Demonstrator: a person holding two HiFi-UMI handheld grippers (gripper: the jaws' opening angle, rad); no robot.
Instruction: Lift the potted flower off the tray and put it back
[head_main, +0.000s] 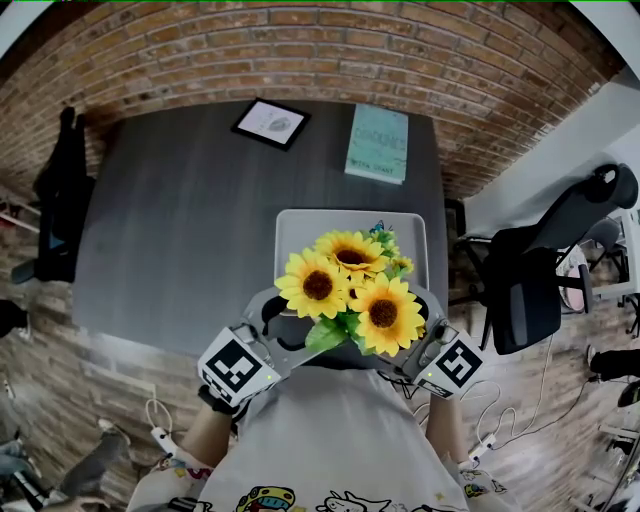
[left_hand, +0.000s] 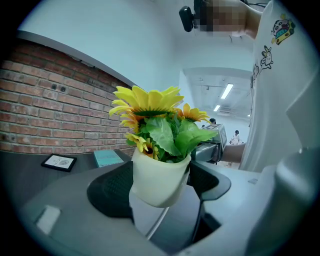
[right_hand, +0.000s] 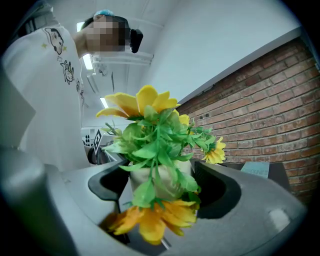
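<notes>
The potted flower (head_main: 350, 290), several yellow sunflowers with green leaves, hovers over the near end of the grey tray (head_main: 300, 228); its pot is hidden under the blooms in the head view. My left gripper (head_main: 283, 330) holds it from the left and my right gripper (head_main: 420, 335) from the right. In the left gripper view the white pot (left_hand: 159, 177) sits tilted between the black pads (left_hand: 112, 190), which press on it. The right gripper view shows the pot (right_hand: 167, 182) behind leaves, clamped by that gripper's pads (right_hand: 215, 190). Whether the pot rests on the tray I cannot tell.
The tray lies on a dark grey table (head_main: 180, 230) against a brick wall. A teal book (head_main: 377, 143) and a small framed picture (head_main: 271, 123) lie at the far edge. A black office chair (head_main: 540, 270) stands to the right. Cables trail on the floor.
</notes>
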